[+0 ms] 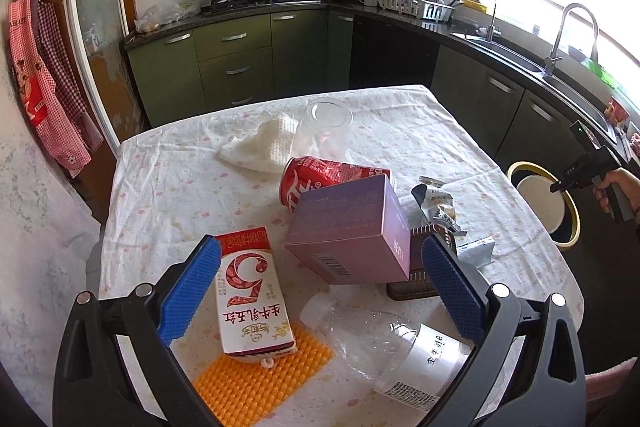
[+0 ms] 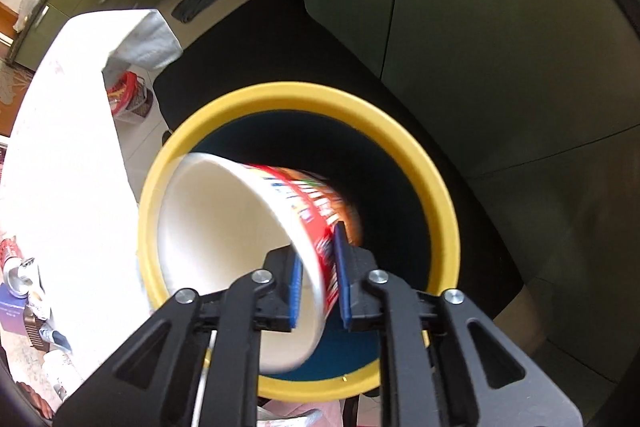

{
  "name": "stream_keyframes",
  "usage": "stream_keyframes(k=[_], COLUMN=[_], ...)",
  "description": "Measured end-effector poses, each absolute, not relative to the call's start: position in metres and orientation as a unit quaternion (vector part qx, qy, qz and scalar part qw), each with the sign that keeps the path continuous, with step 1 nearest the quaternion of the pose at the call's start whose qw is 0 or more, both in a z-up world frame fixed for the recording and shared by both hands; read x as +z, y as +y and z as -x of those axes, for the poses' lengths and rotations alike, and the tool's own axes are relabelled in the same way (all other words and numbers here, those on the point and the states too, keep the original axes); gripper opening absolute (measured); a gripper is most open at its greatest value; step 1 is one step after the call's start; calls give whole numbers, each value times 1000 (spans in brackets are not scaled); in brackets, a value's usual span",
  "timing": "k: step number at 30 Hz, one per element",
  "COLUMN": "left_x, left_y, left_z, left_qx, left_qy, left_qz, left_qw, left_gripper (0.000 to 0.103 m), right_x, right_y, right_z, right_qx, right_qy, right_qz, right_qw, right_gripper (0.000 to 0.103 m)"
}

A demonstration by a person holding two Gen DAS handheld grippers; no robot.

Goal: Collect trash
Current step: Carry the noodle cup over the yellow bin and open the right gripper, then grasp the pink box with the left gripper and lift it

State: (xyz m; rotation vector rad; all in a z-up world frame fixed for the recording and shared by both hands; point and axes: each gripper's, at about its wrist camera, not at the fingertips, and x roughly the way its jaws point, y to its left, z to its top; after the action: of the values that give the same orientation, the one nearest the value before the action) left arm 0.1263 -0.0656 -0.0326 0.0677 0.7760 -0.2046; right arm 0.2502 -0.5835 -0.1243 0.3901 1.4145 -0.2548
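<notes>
Meanwhile, the left gripper (image 1: pixel 320 291) is hanging wide open and empty over the table (image 1: pixel 168 187), its fingers flanking a carton (image 1: pixel 250 291); further right, the right gripper (image 2: pixel 318 287), jaws slightly parted, is straddling a cup's (image 2: pixel 224 227) rim over the bin (image 2: pixel 400 131).

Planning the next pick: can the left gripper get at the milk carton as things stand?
Probably yes. The left gripper is open, the milk carton lies just inside its left finger, top uncovered; the purple box sits close beside it.

Cloth-covered table (image 1: pixel 168 187), toppled can (image 1: pixel 320 179), carton (image 1: pixel 250 291), bottle (image 1: pixel 384 347), box (image 1: pixel 352 231)
</notes>
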Motion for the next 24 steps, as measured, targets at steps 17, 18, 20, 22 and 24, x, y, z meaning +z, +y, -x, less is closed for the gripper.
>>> stream_keyframes(k=[17,18,20,22,24], left_x=[-59,-62,-67,-71,-75], left_y=[-69,-68,-66,-66,-66], left_z=[-153,-161,-174,-185,-192], left_qx=[-170,-171,-178,-196,-209], left_qy=[431,436,445,451,454], left_qz=[-28,-26,-18,-5,1], left_qw=[886,883,877,871,866], left_gripper=[99,99,99,99,99], right_x=[-65,-62,-62,-61,-63], right_y=[-512,-509,-498,-489,-486], right_z=[-196,-193,-194,-194,-194], right_qx=[6,11,16,19,22], right_qy=[579,577,575,573,573], right_qz=[-148,-145,-138,-134,-135], right_qw=[802,803,807,808,808], right_gripper=[31,32,32,33,34])
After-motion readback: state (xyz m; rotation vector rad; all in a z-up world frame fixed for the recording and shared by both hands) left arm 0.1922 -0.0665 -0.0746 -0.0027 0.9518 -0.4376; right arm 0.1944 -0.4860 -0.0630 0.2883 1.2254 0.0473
